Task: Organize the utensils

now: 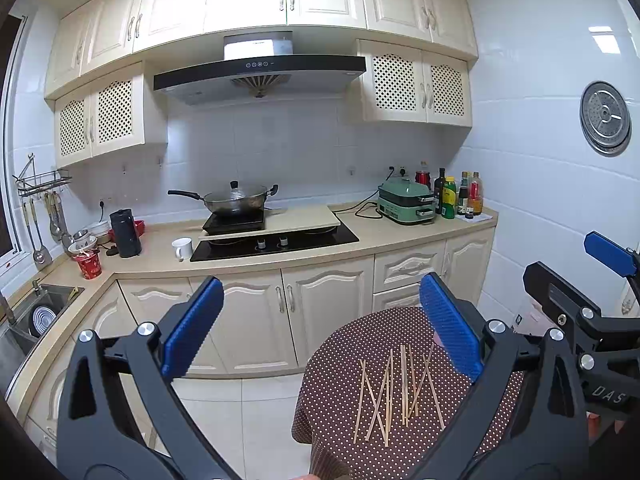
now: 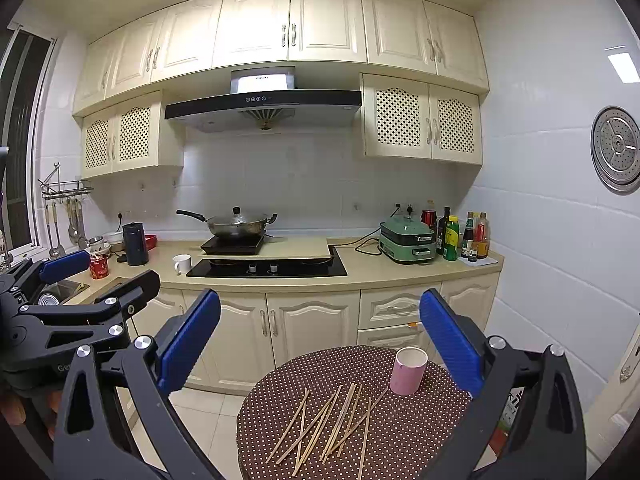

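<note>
On the desk: round desk [image 2: 400, 432] under a brown dotted cloth.
Chopsticks: wooden chopsticks [image 2: 332, 424] lie loose and crossed on the desk's middle.
Cup: pink cup [image 2: 409, 371] upright, just right of the chopsticks.
Left hand-held gripper [image 1: 320, 328]: spread wide, empty, above the desk.
Right hand-held gripper [image 2: 320, 340]: spread wide, empty, above the desk.

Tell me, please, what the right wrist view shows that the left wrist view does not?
Only the right wrist view shows the pink cup whole, upright beside the chopsticks; the left wrist view has it almost hidden behind a blue finger. Only the left view shows the right gripper, open. Both share the scattered chopsticks on the polka-dot table, and the wok.
</note>
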The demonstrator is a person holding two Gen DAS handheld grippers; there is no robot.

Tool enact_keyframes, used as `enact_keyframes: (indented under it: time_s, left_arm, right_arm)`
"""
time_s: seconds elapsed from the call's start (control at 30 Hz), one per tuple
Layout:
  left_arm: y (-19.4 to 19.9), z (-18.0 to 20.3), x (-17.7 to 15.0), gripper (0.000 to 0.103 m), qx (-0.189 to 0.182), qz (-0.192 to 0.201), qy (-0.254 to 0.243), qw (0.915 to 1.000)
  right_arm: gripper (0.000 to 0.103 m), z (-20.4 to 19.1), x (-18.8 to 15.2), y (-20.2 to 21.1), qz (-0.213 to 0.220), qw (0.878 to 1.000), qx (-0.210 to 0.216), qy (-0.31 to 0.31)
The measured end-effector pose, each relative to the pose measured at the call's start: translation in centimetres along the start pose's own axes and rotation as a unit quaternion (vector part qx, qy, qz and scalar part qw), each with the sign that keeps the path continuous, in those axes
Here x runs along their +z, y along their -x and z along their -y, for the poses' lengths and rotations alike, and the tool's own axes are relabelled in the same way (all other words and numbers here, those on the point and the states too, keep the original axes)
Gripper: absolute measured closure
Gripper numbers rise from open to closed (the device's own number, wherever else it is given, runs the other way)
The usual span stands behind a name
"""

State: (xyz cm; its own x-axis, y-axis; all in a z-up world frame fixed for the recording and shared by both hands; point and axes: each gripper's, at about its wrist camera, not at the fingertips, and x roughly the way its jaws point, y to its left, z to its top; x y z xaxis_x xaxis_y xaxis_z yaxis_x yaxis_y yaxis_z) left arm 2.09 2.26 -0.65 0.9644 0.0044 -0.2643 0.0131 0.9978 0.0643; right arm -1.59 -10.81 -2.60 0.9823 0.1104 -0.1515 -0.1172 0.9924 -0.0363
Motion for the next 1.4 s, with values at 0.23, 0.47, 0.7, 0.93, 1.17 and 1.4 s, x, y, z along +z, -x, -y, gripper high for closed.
enact_keyframes:
  time_s: [0.23,0.47,0.7,0.93,1.17,1.4]
  left_arm:
    - [0.0,0.1,-0.1,0.007,0.000,0.000,0.000,1.0000]
    - [0.0,0.4,-0.2,0.007,-0.001,-0.001,-0.001,1.0000]
    - [-0.2,0.6,-0.1,0.007,-0.001,-0.005,-0.002,1.0000]
    - [-0.5,0.7,0.0,0.007,0.000,-0.008,-0.003,1.0000]
    - [-1.6,0.3,-0.3,0.007,-0.003,-0.018,-0.004,0.9998]
    - [-3.1,-0.5,-0.6,0.007,-0.011,-0.032,-0.006,0.9994]
  right_arm:
    - [0.007,0.0,0.1,0.0,-0.001,1.000,0.000,-0.003]
    - [0.007,0.0,0.1,0.0,-0.003,1.000,-0.001,-0.005]
    - [0.007,-0.1,0.1,-0.1,-0.007,1.000,-0.003,-0.007]
    - [0.007,-0.1,0.1,-0.4,-0.009,1.000,-0.002,-0.009]
    - [0.007,-0.1,-0.2,-1.5,-0.021,1.000,0.000,-0.016]
    - [0.007,-0.6,-0.4,-3.0,-0.040,0.999,0.000,-0.021]
